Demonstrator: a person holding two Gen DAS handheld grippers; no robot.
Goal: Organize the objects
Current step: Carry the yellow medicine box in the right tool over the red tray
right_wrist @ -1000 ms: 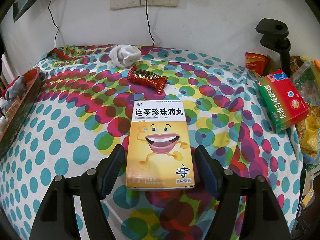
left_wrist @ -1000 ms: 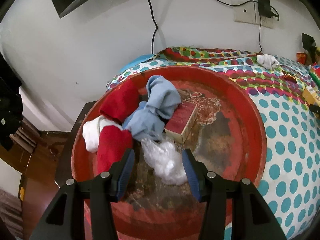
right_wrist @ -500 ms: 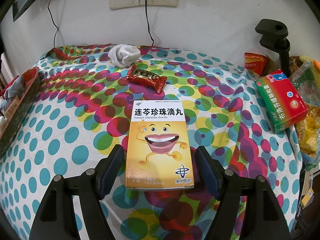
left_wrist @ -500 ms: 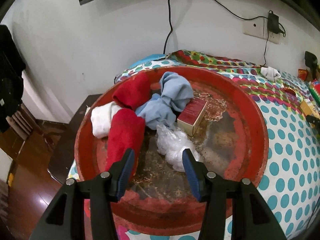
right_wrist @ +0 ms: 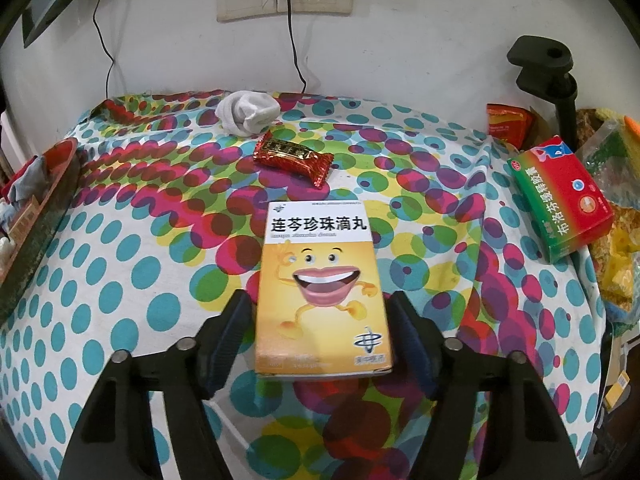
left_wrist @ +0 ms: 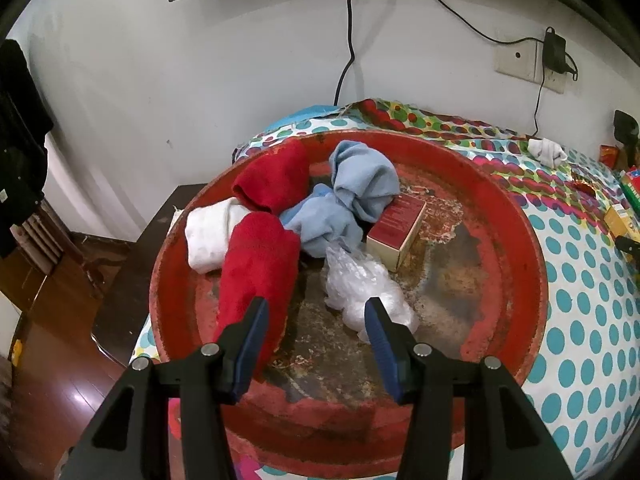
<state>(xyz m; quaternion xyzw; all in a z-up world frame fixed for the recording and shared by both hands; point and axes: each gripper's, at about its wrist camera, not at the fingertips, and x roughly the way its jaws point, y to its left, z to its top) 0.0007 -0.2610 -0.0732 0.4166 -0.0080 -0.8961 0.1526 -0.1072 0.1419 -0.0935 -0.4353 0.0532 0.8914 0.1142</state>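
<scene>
A round red tray (left_wrist: 516, 240) holds red socks (left_wrist: 260, 264), a white sock (left_wrist: 208, 236), a blue cloth (left_wrist: 352, 200), a small red box (left_wrist: 396, 220) and a crumpled clear plastic bag (left_wrist: 364, 288). My left gripper (left_wrist: 316, 316) is open and empty above the tray's near side, the bag just past its right finger. In the right wrist view a yellow medicine box (right_wrist: 322, 288) lies flat on the dotted cloth between the fingers of my open right gripper (right_wrist: 320, 312), which closely flank it. A red candy wrapper (right_wrist: 294, 156) and a white sock (right_wrist: 248, 112) lie beyond.
A red-green medicine box (right_wrist: 564, 200) and snack packets (right_wrist: 508, 124) lie at the right by a black clamp stand (right_wrist: 548, 68). The tray's edge (right_wrist: 36, 216) shows at the left. Wall sockets and cables sit behind. The table's left edge drops to a wooden floor (left_wrist: 52, 360).
My left gripper has pulled back and risen from the tray, leaving the plastic bag lying in it. My right gripper has edged forward around the yellow box.
</scene>
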